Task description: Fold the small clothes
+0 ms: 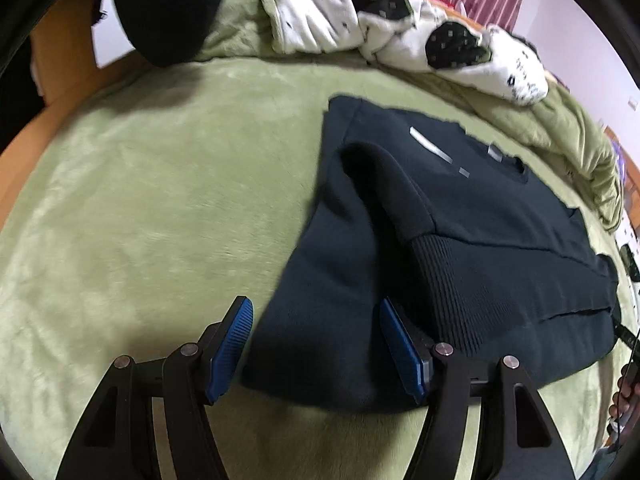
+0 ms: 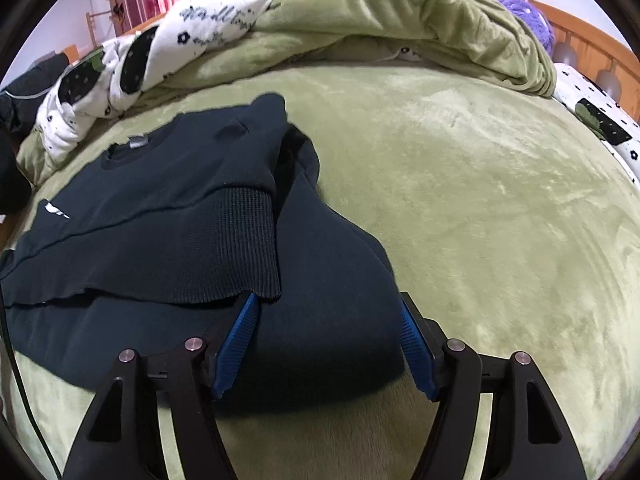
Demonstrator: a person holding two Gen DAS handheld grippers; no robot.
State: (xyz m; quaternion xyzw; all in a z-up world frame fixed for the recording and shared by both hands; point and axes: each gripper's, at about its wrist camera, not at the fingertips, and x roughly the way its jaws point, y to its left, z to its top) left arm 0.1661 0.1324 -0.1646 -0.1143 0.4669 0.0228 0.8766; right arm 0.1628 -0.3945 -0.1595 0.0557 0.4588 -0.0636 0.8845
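A dark navy sweatshirt [image 1: 460, 240] lies flat on a green plush bed cover [image 1: 160, 200], with both sleeves folded in over the body and their ribbed cuffs on top. My left gripper [image 1: 316, 308] is open, its blue pads straddling the near left corner of the sweatshirt's lower part. In the right wrist view the sweatshirt [image 2: 160, 208] lies at left. My right gripper [image 2: 328, 300] is open, its pads either side of the near right corner, just below a ribbed cuff [image 2: 248, 240].
A white quilt with dark patches [image 1: 380, 28] and a bunched green blanket [image 2: 400, 20] lie along the far side of the bed. A wooden headboard [image 2: 592, 40] and purple plush [image 2: 528, 20] are at right. A dark garment [image 1: 168, 8] sits at far left.
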